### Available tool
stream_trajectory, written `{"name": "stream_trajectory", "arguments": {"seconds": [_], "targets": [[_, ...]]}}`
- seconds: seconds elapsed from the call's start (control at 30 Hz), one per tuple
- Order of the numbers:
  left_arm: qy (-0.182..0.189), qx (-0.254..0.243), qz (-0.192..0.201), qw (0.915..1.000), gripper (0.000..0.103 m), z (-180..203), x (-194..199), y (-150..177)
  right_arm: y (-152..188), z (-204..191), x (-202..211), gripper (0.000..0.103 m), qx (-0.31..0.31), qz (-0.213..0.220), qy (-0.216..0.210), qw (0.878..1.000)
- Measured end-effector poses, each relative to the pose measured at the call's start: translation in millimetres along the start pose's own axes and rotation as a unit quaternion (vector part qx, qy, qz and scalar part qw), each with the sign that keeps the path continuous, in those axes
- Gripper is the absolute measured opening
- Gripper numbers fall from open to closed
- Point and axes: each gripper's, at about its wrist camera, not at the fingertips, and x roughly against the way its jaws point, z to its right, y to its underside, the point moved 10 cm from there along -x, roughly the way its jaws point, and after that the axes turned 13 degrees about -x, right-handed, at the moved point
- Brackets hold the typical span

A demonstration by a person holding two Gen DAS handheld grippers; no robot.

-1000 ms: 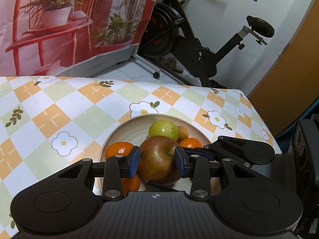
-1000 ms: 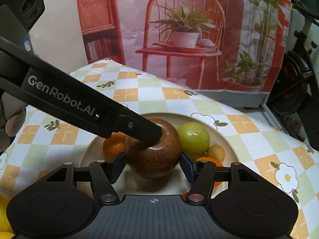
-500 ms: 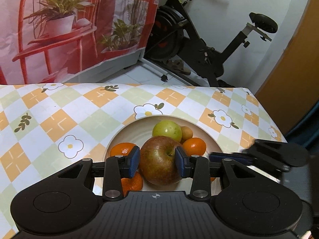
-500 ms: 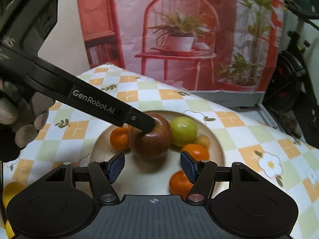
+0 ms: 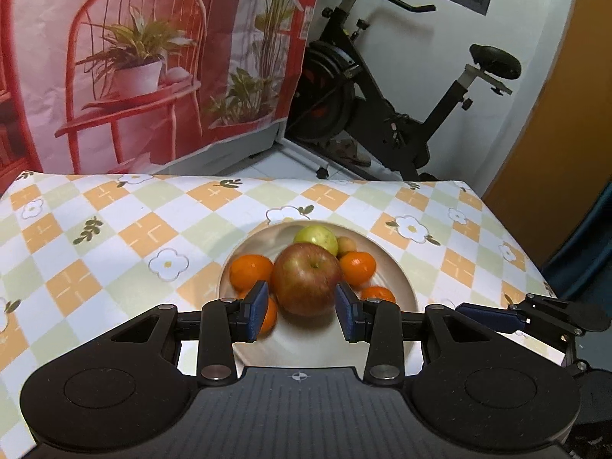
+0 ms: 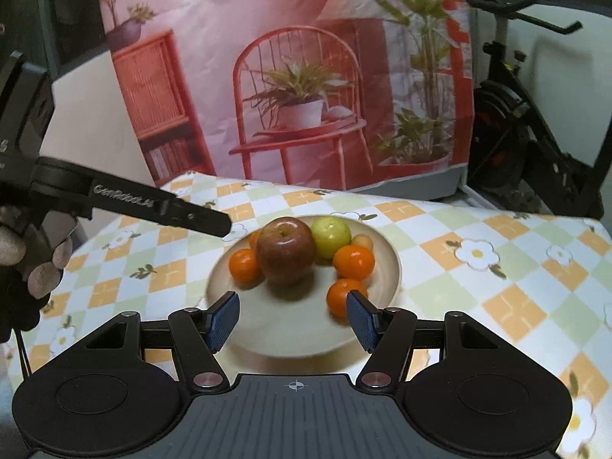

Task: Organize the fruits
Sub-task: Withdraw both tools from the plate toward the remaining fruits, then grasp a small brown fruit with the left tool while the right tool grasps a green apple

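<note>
A second ago the left gripper [image 5: 301, 314] was clamped on the red apple [image 5: 307, 284] and the right gripper [image 6: 293, 322] flanked it closely; half a second ago the right one had already backed off. Now both have let go and pulled back. The left gripper's blue pads [image 5: 255, 310] stand apart, a visible gap on each side of the apple, which sits on the plate [image 5: 397, 279] at twelve o'clock from the spread jaws, just beyond the fingertips. In the right wrist view the apple [image 6: 286, 250] lies well ahead of the right gripper, also at about twelve o'clock, with bare plate between; that gripper is wide open and holds nothing.

The apple rests near the plate's centre. A green apple [image 6: 331, 237] touches it at about two o'clock, a small tan fruit [image 6: 362, 242] beyond that. Oranges ring it: one [image 6: 244, 264] at nine o'clock, one [image 6: 354, 262] at three, another [image 6: 344, 297] at five near the plate's front. The plate sits on a checked floral tablecloth [image 6: 497, 279]. The left gripper's finger [image 6: 199, 220] shows at ten o'clock in the right view, clear of the fruit.
</note>
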Motion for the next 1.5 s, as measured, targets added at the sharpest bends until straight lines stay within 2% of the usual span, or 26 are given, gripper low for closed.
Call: {"name": "stream_trajectory", "arguments": {"seconds": [0.37, 0.57, 0.87, 1.03, 1.27, 1.5], "targets": [[0.020, 0.004, -0.016, 0.9997, 0.041, 18, 25, 42, 50, -8, 6, 0.057, -0.010, -0.052, 0.007, 0.999], [0.023, 0.008, -0.020, 0.9995, 0.041, 18, 33, 56, 65, -17, 6, 0.057, -0.026, -0.090, -0.008, 0.996], [0.029, 0.020, -0.028, 0.9990, 0.041, 18, 38, 67, 83, -23, -7, 0.052, -0.071, -0.151, -0.013, 0.986], [0.036, 0.031, -0.037, 0.9982, 0.041, 19, 36, 72, 86, -22, -11, 0.044, -0.108, -0.175, -0.022, 0.978], [0.049, 0.039, -0.050, 0.9968, 0.041, 21, 32, 77, 85, -21, -12, 0.041, -0.118, -0.180, -0.025, 0.976], [0.078, 0.009, -0.092, 0.9926, 0.040, 35, 23, 84, 72, 1, -7, 0.041, -0.100, -0.153, 0.025, 0.983]]}}
